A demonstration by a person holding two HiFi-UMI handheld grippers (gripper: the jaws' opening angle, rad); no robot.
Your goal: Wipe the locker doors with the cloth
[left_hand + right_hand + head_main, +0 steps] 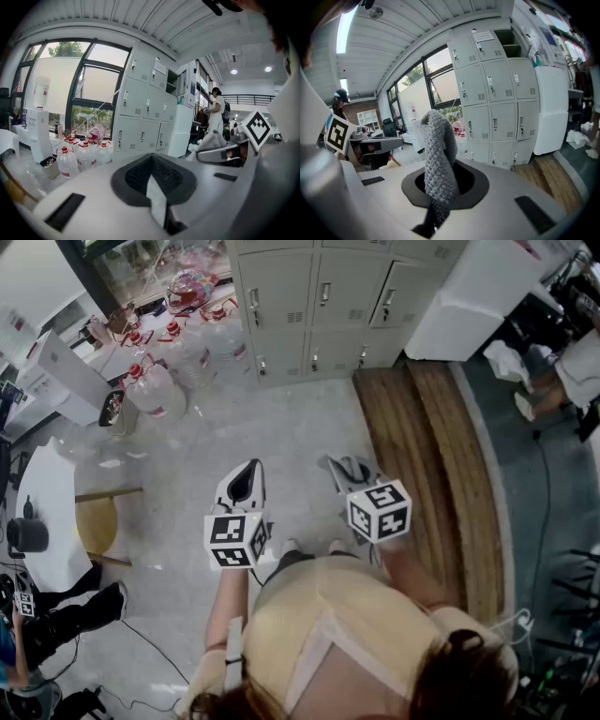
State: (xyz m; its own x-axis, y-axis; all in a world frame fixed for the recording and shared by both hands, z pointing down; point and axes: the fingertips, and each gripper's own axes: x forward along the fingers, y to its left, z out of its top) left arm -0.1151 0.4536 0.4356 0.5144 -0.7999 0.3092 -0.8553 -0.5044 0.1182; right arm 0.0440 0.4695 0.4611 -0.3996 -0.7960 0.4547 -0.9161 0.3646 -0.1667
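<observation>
The grey lockers stand across the floor ahead, their doors closed; they also show in the left gripper view and the right gripper view. My right gripper is shut on a grey knitted cloth, which sticks up between its jaws. My left gripper is shut with nothing in it. Both grippers are held side by side in front of the person, well short of the lockers.
Several water bottles with red caps stand left of the lockers. A white cabinet stands to the right, with wooden planks on the floor. A white table and stool are at left. Another person sits at far right.
</observation>
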